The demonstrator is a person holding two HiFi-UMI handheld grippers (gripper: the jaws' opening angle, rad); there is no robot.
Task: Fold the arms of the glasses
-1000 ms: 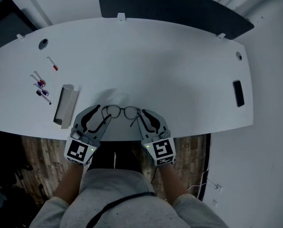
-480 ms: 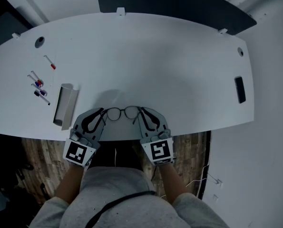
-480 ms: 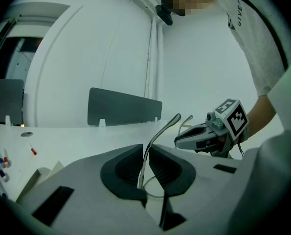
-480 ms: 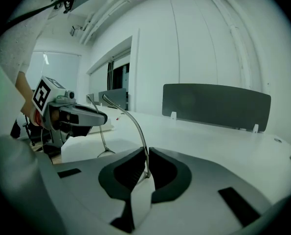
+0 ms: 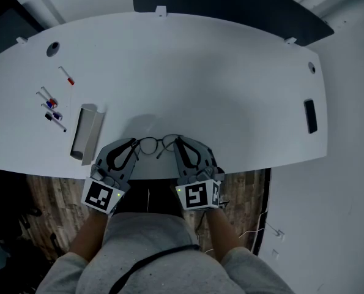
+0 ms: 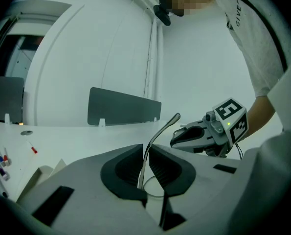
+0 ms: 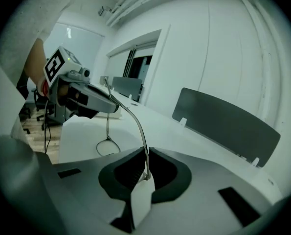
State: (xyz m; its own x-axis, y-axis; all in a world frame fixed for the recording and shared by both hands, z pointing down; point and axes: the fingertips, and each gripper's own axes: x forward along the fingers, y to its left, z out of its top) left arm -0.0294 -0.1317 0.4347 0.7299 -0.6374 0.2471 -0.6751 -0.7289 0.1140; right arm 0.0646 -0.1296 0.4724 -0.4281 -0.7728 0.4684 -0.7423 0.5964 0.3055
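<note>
Grey left gripper (image 5: 134, 146) is closing earlier-wide jaws on a glasses (image 5: 158, 144) arm; rolled right gripper (image 5: 178, 143) is pinching the other.

The glasses (image 5: 148, 144), thin dark wire with two round lenses, are sitting at the bench's (image 5: 218, 78) near edge, lenses side by side, one slim arm angling across behind them.

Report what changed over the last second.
The left claw, wide open before, is closing on one arm of the thin wire-framed round glasses. The right claw rolled about its own axis, keeping its grip on the other arm. The glasses stayed at the white table's near edge.
</note>
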